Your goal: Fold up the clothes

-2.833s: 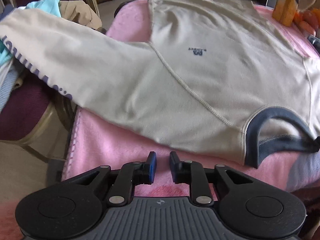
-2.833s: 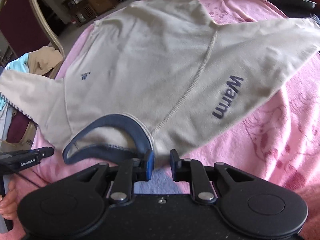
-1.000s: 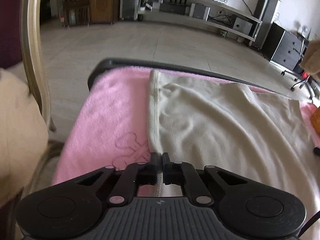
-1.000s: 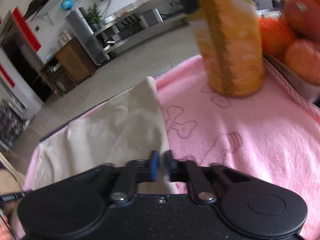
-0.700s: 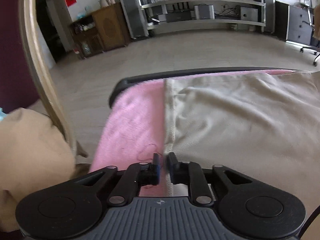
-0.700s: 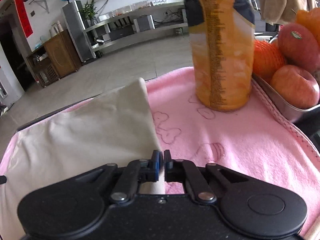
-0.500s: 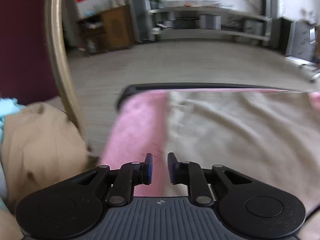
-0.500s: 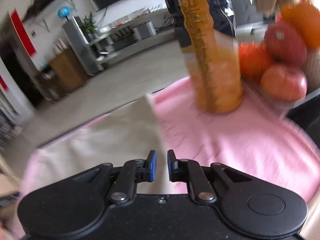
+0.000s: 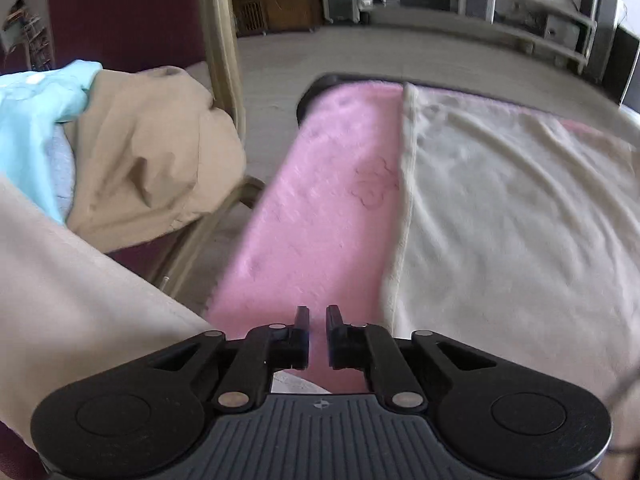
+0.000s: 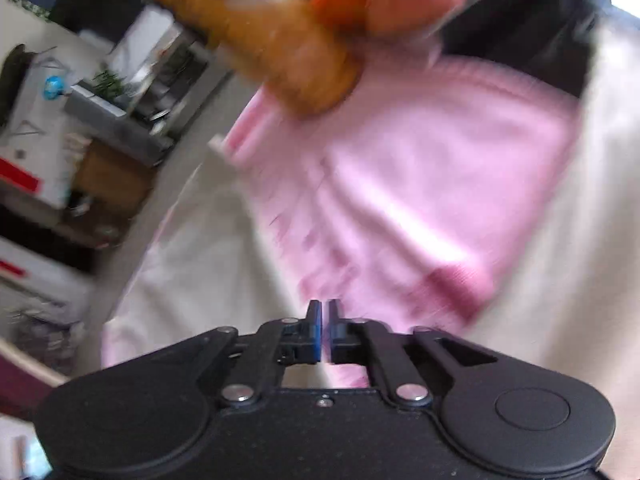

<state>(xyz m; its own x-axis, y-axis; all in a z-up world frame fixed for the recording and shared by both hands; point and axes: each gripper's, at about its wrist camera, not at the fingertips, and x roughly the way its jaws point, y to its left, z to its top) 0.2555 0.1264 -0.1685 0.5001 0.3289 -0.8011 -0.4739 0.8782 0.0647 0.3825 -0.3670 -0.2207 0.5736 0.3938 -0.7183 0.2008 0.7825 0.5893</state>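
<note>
The cream fleece sweatshirt [image 9: 520, 208] lies spread flat on the pink terry-cloth table cover [image 9: 320, 200], one sleeve [image 9: 60, 280] trailing off toward the dark-red chair [image 9: 216, 40] heaped with clothes. Our left gripper [image 9: 317, 320] stands slightly parted and empty over bare cover; our right gripper [image 10: 325, 312], blurred, shows a narrow gap, nothing visibly held. For a clean fold, we recommend pinching hems or sleeves at matching points, clear of the orange bottle [image 10: 280, 48].
</note>
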